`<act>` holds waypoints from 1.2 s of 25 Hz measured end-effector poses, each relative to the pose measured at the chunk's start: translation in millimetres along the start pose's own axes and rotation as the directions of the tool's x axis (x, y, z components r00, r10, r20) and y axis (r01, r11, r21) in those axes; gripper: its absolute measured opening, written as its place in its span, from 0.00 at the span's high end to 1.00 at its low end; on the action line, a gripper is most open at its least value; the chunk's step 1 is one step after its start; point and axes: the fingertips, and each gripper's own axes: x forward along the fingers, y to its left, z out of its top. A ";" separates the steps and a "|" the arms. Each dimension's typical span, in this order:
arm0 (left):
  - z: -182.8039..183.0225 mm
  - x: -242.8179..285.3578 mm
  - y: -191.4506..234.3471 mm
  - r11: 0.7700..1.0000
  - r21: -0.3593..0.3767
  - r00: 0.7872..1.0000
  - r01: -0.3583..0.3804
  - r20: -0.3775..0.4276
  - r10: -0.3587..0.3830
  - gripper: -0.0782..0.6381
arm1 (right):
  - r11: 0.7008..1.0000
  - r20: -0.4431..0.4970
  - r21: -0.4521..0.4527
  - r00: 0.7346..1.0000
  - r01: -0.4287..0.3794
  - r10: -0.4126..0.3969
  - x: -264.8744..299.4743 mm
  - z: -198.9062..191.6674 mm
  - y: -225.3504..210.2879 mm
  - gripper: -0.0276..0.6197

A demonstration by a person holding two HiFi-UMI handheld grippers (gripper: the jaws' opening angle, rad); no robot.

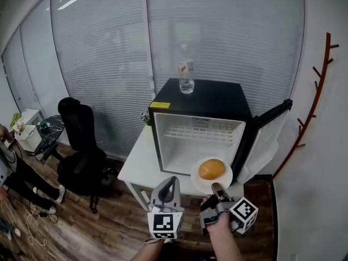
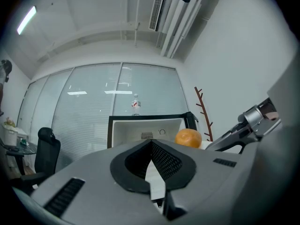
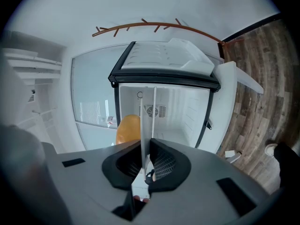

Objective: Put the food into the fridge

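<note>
In front of the open fridge [image 1: 202,99], the right tongs [image 1: 217,189] are clamped on the near rim of a white plate [image 1: 202,182], which carries the round orange food [image 1: 211,169]. The plate is held level at the fridge's low front edge, with the cavity straight ahead of it and the wire shelf [image 1: 198,132] above. The left tongs [image 1: 173,181] are closed on nothing and hang just to the left, over the counter [image 1: 138,167]. The likely move is a straight push forward, and the right hand is the nearer one.
</note>
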 end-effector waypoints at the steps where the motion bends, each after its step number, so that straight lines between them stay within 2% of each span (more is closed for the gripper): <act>1: -4.1 5.3 2.8 1.000 -0.004 1.000 0.001 -0.002 -0.001 0.85 | 1.000 0.000 -0.002 1.000 -0.001 0.001 5.8 0.2 -0.7 0.89; 7: -21.9 50.6 24.0 0.999 -0.037 1.000 0.019 0.004 -0.018 0.85 | 1.000 0.015 -0.011 1.000 0.020 -0.020 44.9 2.8 -11.1 0.89; 18: -30.3 137.5 83.8 0.997 -0.044 0.998 0.056 0.009 -0.056 0.85 | 0.998 0.032 -0.036 0.998 0.061 -0.059 153.3 -3.1 -2.5 0.89; 30: -49.9 175.9 140.0 0.996 -0.054 0.997 0.073 0.003 -0.073 0.85 | 0.995 0.032 -0.025 0.995 0.100 -0.099 242.2 -29.7 -9.9 0.89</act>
